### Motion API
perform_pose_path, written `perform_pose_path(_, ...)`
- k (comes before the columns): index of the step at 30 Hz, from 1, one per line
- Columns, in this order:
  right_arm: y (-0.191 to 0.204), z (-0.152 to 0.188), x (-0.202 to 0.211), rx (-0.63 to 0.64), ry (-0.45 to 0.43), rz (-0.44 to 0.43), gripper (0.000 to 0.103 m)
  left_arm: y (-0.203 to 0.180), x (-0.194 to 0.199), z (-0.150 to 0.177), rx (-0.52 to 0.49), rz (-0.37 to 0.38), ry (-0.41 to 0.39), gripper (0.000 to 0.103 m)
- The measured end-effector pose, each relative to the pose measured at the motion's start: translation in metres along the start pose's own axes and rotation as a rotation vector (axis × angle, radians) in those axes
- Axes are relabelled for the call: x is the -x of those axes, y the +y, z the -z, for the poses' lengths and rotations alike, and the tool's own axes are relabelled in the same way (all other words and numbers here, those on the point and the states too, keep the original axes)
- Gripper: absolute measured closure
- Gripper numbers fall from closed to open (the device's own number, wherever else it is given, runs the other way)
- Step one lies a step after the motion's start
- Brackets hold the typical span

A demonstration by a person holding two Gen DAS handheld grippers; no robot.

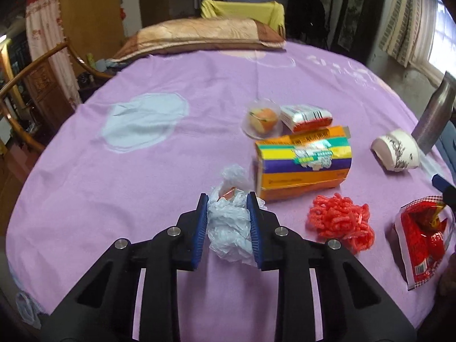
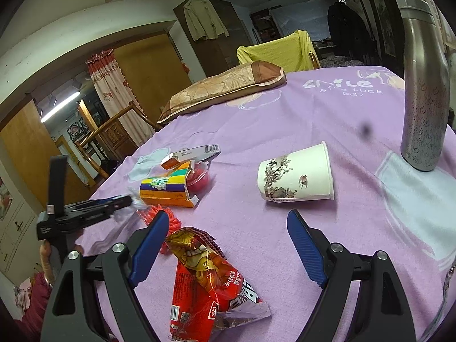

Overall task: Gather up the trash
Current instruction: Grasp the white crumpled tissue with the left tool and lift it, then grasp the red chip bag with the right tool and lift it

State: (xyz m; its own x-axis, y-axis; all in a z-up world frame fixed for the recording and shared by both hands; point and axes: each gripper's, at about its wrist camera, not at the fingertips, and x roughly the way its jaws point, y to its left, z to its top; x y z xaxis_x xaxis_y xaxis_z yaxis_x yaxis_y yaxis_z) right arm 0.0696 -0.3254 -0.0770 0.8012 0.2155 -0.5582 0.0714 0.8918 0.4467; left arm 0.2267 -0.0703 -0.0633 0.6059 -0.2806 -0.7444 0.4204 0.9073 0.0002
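Nearest the left wrist camera, the left gripper (image 1: 227, 225) is clamped on a crumpled pale plastic bag (image 1: 228, 222), its blue pads pressing the bag from both sides. The bag rests on or just above the purple cloth (image 1: 142, 193); which of the two cannot be told.

From the bag, an orange carton (image 1: 305, 168) lies on its side at two o'clock, just beside it. A red mesh wad (image 1: 340, 222) lies at three o'clock. A clear cup holding fruit peel (image 1: 262, 119) and a foil packet (image 1: 307, 116) sit beyond the carton at one o'clock.

In the right wrist view, the right gripper (image 2: 228, 242) stands with jaws wide apart and holds nothing. A red snack wrapper (image 2: 205, 279) lies between and below its fingers, untouched as far as can be seen. A tipped paper cup (image 2: 296, 173) lies at one o'clock from the wrapper, and a steel flask (image 2: 424, 85) stands upright farther off at two o'clock. No bin or collecting bag is visible in either view.

Assessment: the step in hand is lifting the plastic bag clear. The film is light and slippery, so the clamp should remain firm and the lift go straight up, avoiding the carton's near edge. A loose tail hanging below the pads may drag the cloth. The wrapper appears the right gripper's likely target; closing across its crumpled middle should hold better than its flat end.
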Motion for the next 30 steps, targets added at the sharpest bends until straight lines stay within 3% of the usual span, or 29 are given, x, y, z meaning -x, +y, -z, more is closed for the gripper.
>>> perform_pose_path(7, 0.000, 0.001, -0.001, 0.007, 0.005, -0.006, 0.019, 0.040, 0.043, 0.011, 0.073, -0.064, -0.043, 0.075)
perform_pose_path(14, 0.005, 0.002, -0.008, 0.026, 0.045, -0.016, 0.012, 0.040, 0.050, 0.025, 0.095, -0.051, -0.056, 0.075)
perform_pose_path(26, 0.051, 0.018, -0.013, 0.253, 0.126, -0.078, 0.006, 0.035, 0.048, 0.029, 0.093, -0.038, -0.055, 0.074)
perform_pose_path(30, 0.060, 0.023, -0.006, 0.318, 0.115, -0.080, 0.006, 0.034, 0.051, 0.031, 0.096, -0.037, -0.064, 0.074)
